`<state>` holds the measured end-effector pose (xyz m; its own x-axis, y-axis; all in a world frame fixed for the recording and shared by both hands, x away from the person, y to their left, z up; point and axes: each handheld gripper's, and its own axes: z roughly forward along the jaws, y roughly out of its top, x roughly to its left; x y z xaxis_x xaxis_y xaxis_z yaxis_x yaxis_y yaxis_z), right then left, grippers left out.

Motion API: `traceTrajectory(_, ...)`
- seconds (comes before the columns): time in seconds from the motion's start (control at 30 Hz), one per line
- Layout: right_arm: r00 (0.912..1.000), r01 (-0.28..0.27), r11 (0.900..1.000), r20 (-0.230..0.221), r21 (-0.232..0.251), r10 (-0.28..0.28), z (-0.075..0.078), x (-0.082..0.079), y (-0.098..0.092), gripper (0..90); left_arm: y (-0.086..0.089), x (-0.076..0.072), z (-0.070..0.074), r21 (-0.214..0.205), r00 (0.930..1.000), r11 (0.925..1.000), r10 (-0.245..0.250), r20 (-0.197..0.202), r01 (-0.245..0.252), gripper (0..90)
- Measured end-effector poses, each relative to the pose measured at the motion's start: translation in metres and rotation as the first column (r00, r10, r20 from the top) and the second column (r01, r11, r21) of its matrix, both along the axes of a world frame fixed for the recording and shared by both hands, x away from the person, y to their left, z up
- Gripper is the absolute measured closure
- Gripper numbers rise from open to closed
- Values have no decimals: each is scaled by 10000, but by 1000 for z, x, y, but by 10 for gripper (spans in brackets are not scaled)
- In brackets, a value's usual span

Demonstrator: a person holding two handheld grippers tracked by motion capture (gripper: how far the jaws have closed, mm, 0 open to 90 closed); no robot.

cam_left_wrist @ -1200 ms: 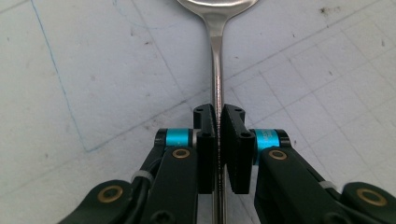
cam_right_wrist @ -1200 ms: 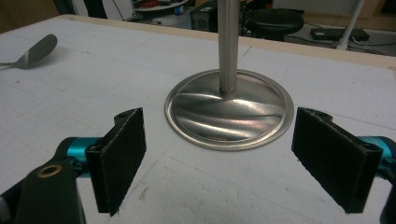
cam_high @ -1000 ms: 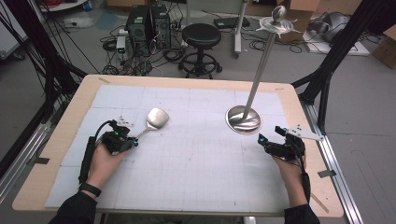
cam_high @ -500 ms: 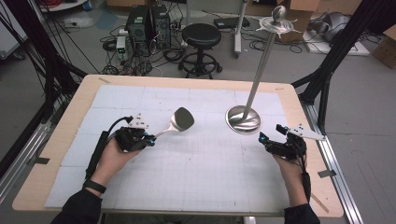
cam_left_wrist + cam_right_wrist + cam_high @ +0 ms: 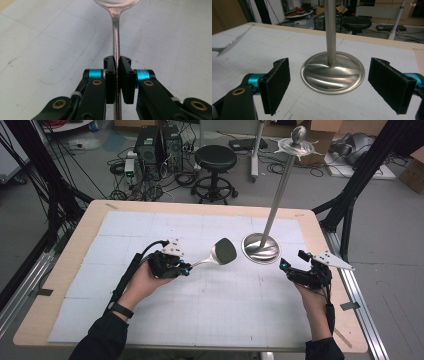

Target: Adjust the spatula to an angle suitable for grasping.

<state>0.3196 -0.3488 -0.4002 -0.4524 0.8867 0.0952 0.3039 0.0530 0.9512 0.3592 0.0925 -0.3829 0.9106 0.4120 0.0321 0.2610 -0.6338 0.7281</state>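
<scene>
Left gripper point(image 5: 186, 268) is clamped tight on the handle of a metal ladle point(image 5: 223, 251), holding it just above the table mat point(image 5: 210, 310) with the bowl pointing toward the stand. Right gripper point(image 5: 286, 269) sits on the right side, jaws wide apart with nothing between them. Just beyond it: the round base of the steel utensil stand point(image 5: 260, 248), pole rising up.

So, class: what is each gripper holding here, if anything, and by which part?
The left gripper holds a metal spoon by its thin handle, jaws shut on it, bowl pointing away. The right gripper holds nothing; its jaws stand open before the metal stand.
</scene>
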Motion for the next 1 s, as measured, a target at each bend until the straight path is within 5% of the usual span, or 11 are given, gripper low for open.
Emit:
traceTrajectory(0.07, 10000, -12, 10000, 99, 33, 12, 3, 0, -1, 169, -10, 2, -2, -182, 9997, 9996, -227, -37, 226, 840)
traceTrajectory(0.6, 9997, -88, 9999, 220, 60, 87, 7, -2, 0, 169, -77, 7, -28, 338, 9878, 9882, -1474, -493, 1492, 840)
traceTrajectory(1.0, 9996, -138, 9999, 244, 31, 138, 8, -5, 1, 169, -120, 6, -35, 623, 9734, 9720, -2238, -484, 2265, 840)
